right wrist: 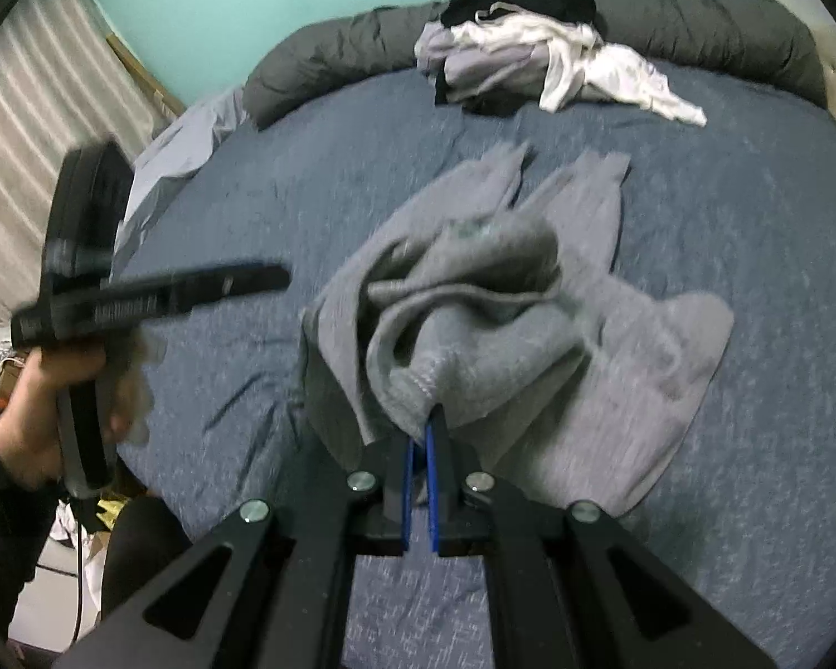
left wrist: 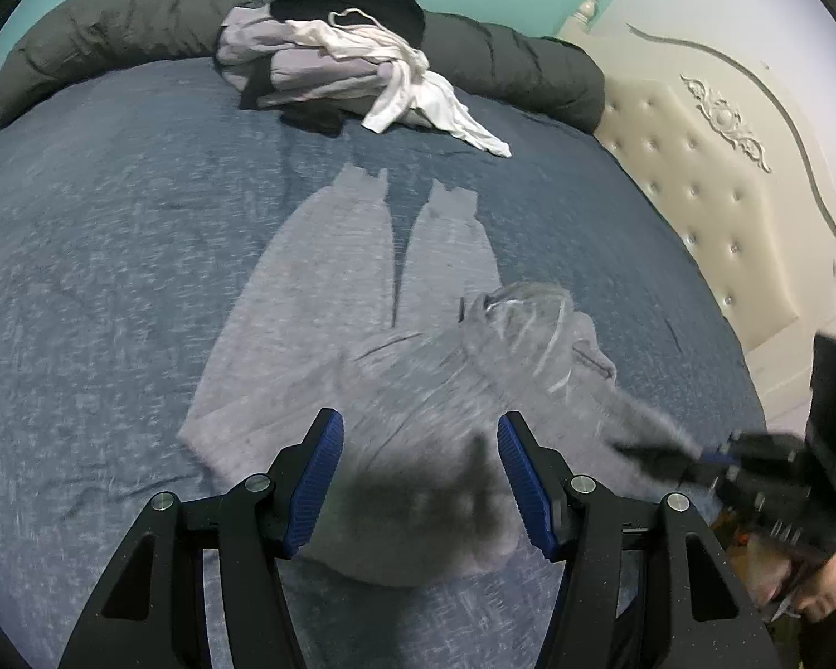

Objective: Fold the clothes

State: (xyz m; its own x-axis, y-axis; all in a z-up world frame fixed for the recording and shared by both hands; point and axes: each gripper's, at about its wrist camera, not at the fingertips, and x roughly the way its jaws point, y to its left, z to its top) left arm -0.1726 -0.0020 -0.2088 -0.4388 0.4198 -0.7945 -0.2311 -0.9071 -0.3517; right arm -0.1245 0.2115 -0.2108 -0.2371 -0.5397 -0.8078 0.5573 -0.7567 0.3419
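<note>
Grey sweatpants [left wrist: 329, 301] lie on the blue bedspread [left wrist: 111, 256], legs stretched toward a pile of clothes [left wrist: 351, 61] by the dark bolster [left wrist: 111, 28]. The right gripper [right wrist: 422, 435] has its jaws pressed together on the waistband hem, lifting it into a bunched fold over the legs. The left gripper [left wrist: 421, 479] hovers above the waist end, jaws spread wide and holding nothing.

Blue bed cover [left wrist: 111, 234]: grey sweatpants [left wrist: 317, 301] mid-bed, clothes heap [left wrist: 334, 61] and dark rolled duvet [left wrist: 111, 28] at far edge
</note>
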